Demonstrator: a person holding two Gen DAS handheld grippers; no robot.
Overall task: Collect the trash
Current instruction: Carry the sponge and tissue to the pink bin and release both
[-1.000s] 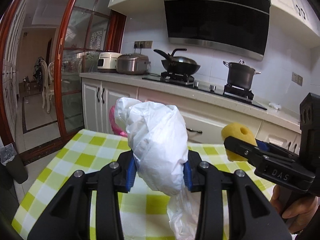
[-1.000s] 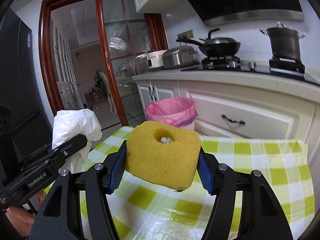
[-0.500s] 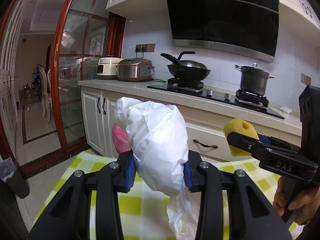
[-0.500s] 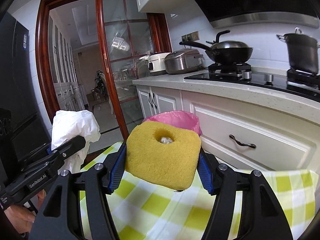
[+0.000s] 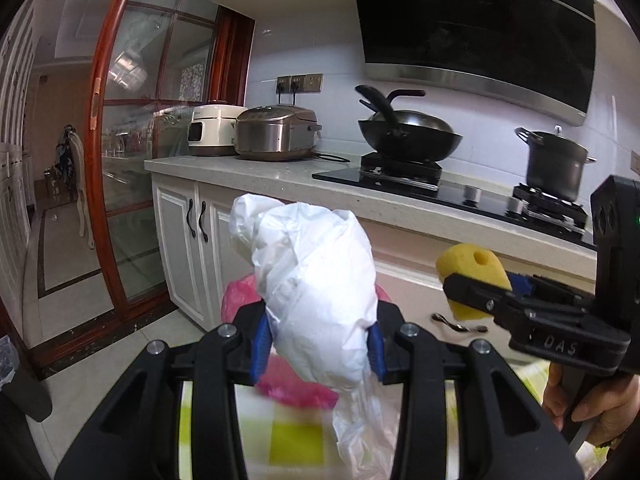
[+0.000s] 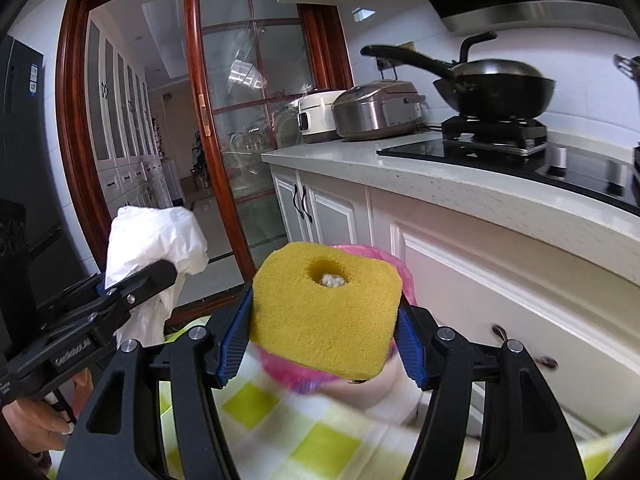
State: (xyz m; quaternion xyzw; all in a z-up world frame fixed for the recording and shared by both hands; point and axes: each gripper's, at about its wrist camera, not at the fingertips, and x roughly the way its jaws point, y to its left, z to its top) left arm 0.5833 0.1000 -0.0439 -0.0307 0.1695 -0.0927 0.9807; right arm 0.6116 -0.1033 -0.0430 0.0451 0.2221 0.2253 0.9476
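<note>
My left gripper is shut on a crumpled white plastic bag, held up in the air. The bag also shows in the right wrist view, with the left gripper at the left. My right gripper is shut on a yellow sponge block with a round hole in its top. The sponge shows in the left wrist view at the right. A bin with a pink liner stands just beyond both grippers, mostly hidden behind the bag and the sponge; its rim shows behind the sponge.
The green and white checked tablecloth lies below the grippers. White kitchen cabinets and a countertop with two rice cookers, a wok and a pot stand beyond. A glass sliding door is at the left.
Both grippers have moved forward past most of the table toward the pink-lined bin and the cabinets, which now appear closer. Both grips are unchanged.
</note>
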